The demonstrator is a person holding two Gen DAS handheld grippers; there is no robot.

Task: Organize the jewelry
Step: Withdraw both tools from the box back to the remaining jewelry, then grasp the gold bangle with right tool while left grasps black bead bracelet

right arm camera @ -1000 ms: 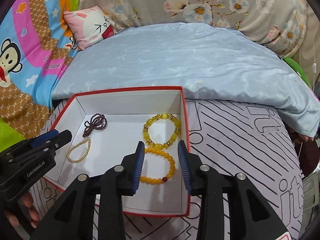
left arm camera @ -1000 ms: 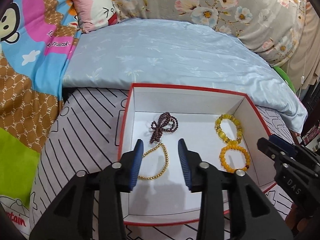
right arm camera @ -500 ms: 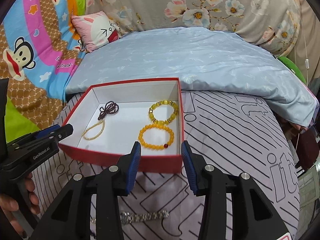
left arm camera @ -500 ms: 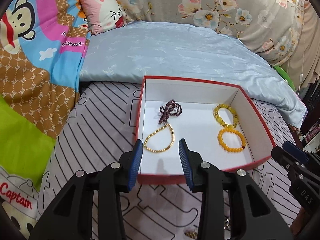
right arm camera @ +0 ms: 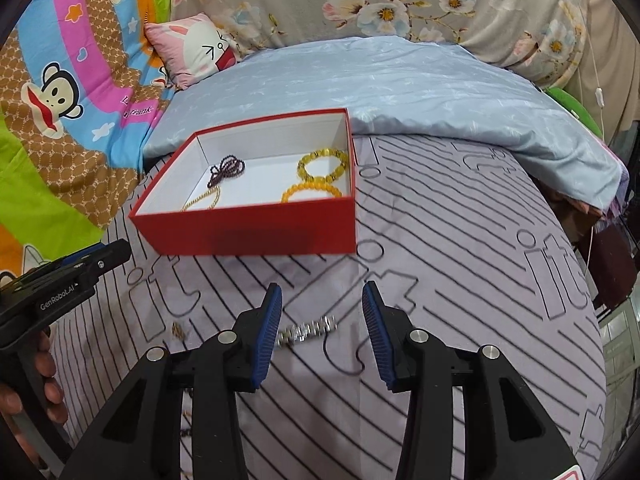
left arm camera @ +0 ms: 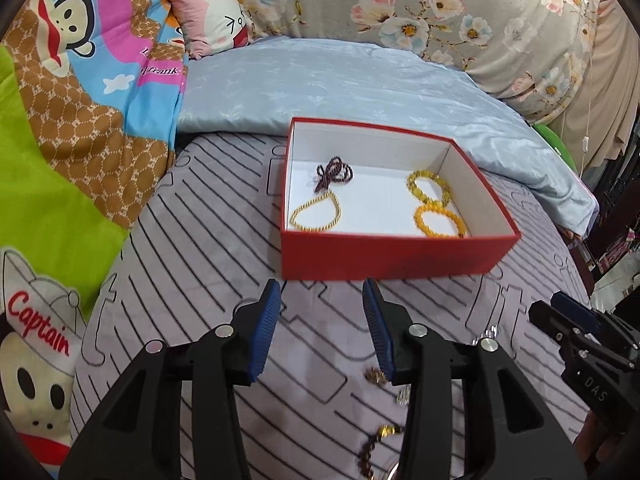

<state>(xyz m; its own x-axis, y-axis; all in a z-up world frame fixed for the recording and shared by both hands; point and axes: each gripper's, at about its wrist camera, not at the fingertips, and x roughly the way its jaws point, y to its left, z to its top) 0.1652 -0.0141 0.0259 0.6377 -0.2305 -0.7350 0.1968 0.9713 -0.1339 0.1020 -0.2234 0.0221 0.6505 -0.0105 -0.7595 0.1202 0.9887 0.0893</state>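
Bracelets lie sorted in the red box (left arm camera: 396,258) at the far side of the striped cover (right arm camera: 460,280): a dark one (left arm camera: 334,174) and a gold chain (left arm camera: 316,214) left, two yellow ones (left arm camera: 428,188) right. Both grippers, the left gripper (left arm camera: 322,328) and the right gripper (right arm camera: 322,334), hover spread and empty, their jaws having just been opening with nothing between them. The silver chain (right arm camera: 308,330) on the near cover, between the right gripper's jaws, looks like the next pick.

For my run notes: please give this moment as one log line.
left gripper: open, empty | right gripper: open, over silver bracelet | box: four pieces inside
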